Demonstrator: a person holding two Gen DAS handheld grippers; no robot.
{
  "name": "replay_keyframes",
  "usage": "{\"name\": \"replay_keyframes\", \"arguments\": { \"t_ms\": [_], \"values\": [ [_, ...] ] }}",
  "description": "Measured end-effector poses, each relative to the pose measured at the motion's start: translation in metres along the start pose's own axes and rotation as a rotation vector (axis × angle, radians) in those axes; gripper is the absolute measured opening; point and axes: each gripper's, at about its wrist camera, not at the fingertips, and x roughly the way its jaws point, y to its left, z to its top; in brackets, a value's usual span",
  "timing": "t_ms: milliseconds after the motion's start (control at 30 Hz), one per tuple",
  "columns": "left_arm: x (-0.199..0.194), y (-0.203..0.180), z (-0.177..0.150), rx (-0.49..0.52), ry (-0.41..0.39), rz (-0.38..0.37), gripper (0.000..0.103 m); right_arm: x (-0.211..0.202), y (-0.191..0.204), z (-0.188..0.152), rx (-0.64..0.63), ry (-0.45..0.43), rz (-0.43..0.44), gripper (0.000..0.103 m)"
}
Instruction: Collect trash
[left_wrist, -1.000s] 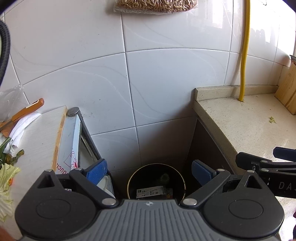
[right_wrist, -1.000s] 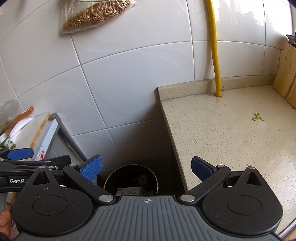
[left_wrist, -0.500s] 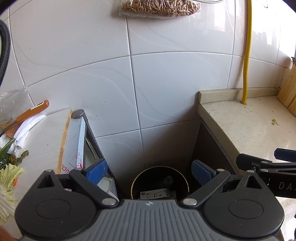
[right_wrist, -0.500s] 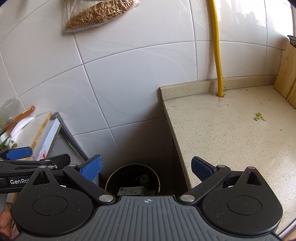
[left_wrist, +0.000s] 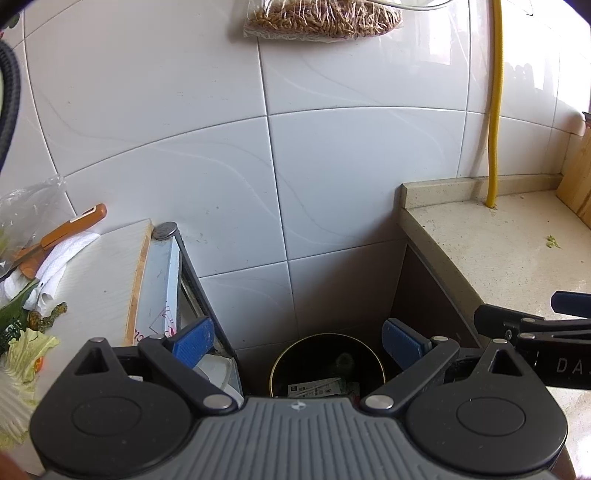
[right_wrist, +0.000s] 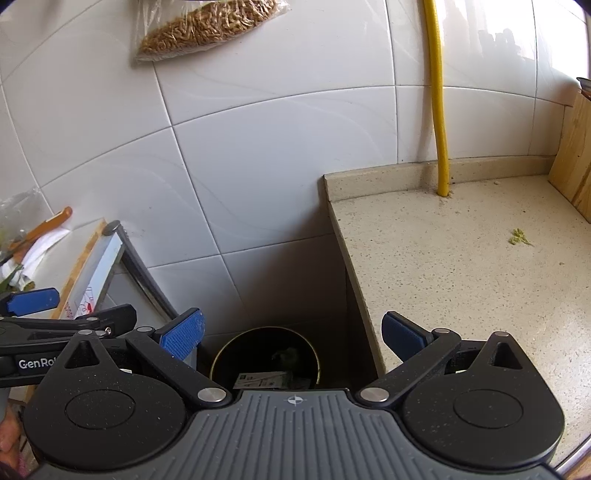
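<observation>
A black round trash bin (left_wrist: 327, 363) (right_wrist: 264, 356) stands on the floor in the gap between a white board and the stone counter; printed paper and dark scraps lie inside. My left gripper (left_wrist: 297, 341) hangs open above the bin with nothing between its blue pads. My right gripper (right_wrist: 291, 332) is open and empty too, just right of the left one. A small green scrap (right_wrist: 520, 237) (left_wrist: 553, 242) lies on the counter (right_wrist: 461, 258). On the white board (left_wrist: 96, 273) at left lie cabbage leaves (left_wrist: 22, 354), crumpled tissue (left_wrist: 55, 262) and an orange-handled knife (left_wrist: 70, 225).
White wall tiles rise behind. A bag of grain (left_wrist: 321, 18) (right_wrist: 203, 27) hangs on the wall. A yellow hose (right_wrist: 437, 99) runs down to the counter's back edge. A wooden block (right_wrist: 572, 162) stands at the far right. A clear plastic bag (left_wrist: 26, 210) sits at left.
Both views have shifted a little to the left and up, so the bin sits lower and further right in the frames. Both grippers stay open and empty.
</observation>
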Motion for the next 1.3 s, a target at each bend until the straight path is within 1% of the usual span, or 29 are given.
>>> {"name": "replay_keyframes", "arguments": {
  "t_ms": [233, 767, 1300],
  "values": [
    [0.004, -0.001, -0.003, -0.002, 0.031, -0.007, 0.096, 0.001, -0.003, -0.001, 0.011, 0.013, -0.014, 0.103],
    [0.01, -0.01, -0.005, 0.015, 0.065, -0.018, 0.096, 0.004, -0.011, -0.006, 0.012, 0.043, -0.027, 0.103],
    [0.017, -0.028, -0.002, 0.059, 0.077, -0.042, 0.096, 0.002, -0.029, -0.01, 0.045, 0.057, -0.058, 0.103]
  ]
}}
